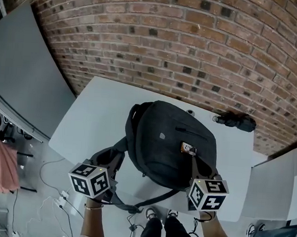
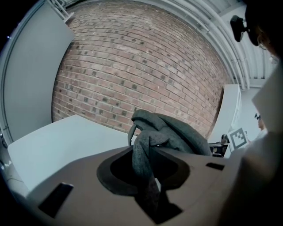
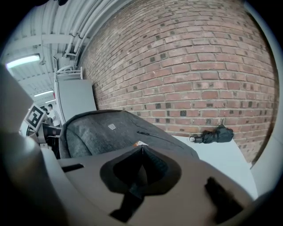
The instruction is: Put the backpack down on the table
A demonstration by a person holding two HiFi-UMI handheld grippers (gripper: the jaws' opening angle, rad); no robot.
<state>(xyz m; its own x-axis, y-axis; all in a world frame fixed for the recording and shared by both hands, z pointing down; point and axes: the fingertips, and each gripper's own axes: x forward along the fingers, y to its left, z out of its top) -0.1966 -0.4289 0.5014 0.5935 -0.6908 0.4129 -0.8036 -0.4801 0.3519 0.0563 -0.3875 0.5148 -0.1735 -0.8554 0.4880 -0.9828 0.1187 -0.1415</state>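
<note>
The backpack (image 1: 172, 143), clamped by its straps (image 2: 143, 159) in left gripper (image 1: 113, 163) and right gripper (image 1: 193, 162), is judged nearly set on the table (image 1: 97, 116); release is required next

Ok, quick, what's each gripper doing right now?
Left gripper: shut on the backpack's grey strap.
Right gripper: shut on a thin strap of the backpack.

Dark grey backpack (image 1: 172, 143), white table (image 1: 97, 121)

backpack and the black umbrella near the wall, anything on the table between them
Nothing: the table is bare between the backpack and the folded umbrella, as the head view and right gripper view both show.
</note>
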